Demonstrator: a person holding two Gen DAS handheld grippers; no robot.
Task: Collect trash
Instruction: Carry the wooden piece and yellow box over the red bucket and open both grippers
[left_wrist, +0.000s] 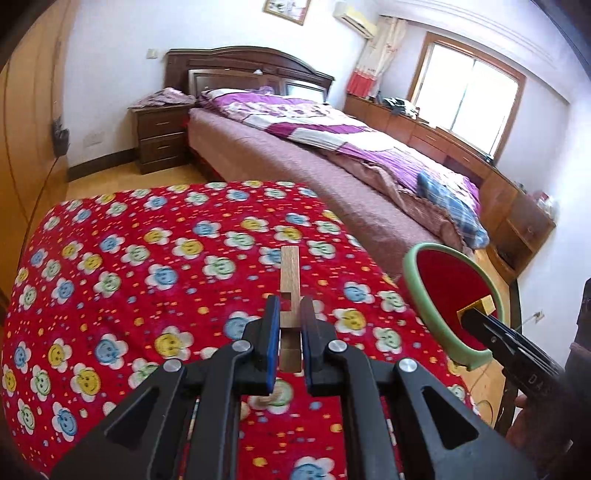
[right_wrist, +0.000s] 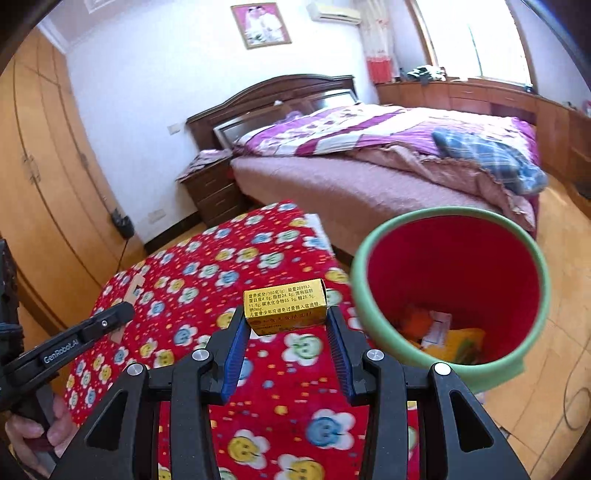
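The left gripper (left_wrist: 289, 317) sits low in the middle of the left wrist view and tips downward over the counter (left_wrist: 147, 258) with its red flowered cloth. Its jaws are squeezed tight on a thin wooden stick (left_wrist: 289, 273), which pokes out past the tips toward the bed (left_wrist: 332, 155).

The right gripper (right_wrist: 286, 321) also tips downward in the lower middle of the right wrist view. Its jaws are part way open and hold a small gold box (right_wrist: 285, 304) by both ends. The box is in the air over the cloth, just left of the red bin (right_wrist: 454, 266) with the green rim. Some wrappers lie at the bin's bottom. A hand (right_wrist: 33, 435) shows at the lower left.
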